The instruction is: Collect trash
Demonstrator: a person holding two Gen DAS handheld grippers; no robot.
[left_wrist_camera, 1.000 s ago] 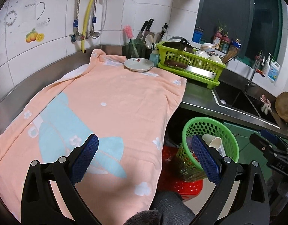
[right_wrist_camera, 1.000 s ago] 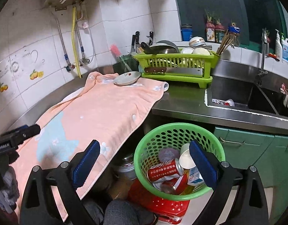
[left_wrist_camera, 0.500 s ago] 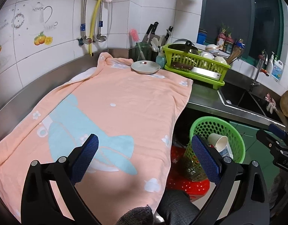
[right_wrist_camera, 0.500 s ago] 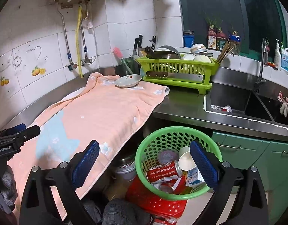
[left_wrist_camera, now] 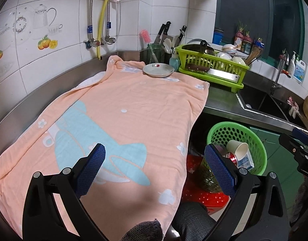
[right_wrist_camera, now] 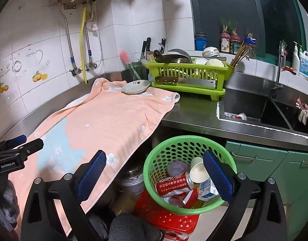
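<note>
A green perforated basket [right_wrist_camera: 174, 142] [left_wrist_camera: 260, 140] stands on a red stool below the counter edge. Inside it lie a red can [right_wrist_camera: 174, 183], a paper cup [right_wrist_camera: 198, 170] [left_wrist_camera: 239, 149], a small milk carton [right_wrist_camera: 207, 189] and other scraps. My left gripper [left_wrist_camera: 155, 168] hangs open over the near end of the peach towel [left_wrist_camera: 124, 110], with nothing between its fingers. My right gripper [right_wrist_camera: 154, 172] is open too, held above the basket's left rim and empty. The left gripper's tip [right_wrist_camera: 19, 147] shows at the left edge of the right wrist view.
A white plate [left_wrist_camera: 158, 69] rests on the towel's far end. Beside it stands a green dish rack [right_wrist_camera: 190, 74] with dishes and a cleaver. A steel sink [right_wrist_camera: 252, 108] lies to the right, green cabinets [right_wrist_camera: 274, 160] below. A person's knee [right_wrist_camera: 130, 229] is at the bottom.
Both grippers have pulled back and risen a little, so the counter and basket look farther off. Both stay open and empty. The trash in the basket has not moved.
</note>
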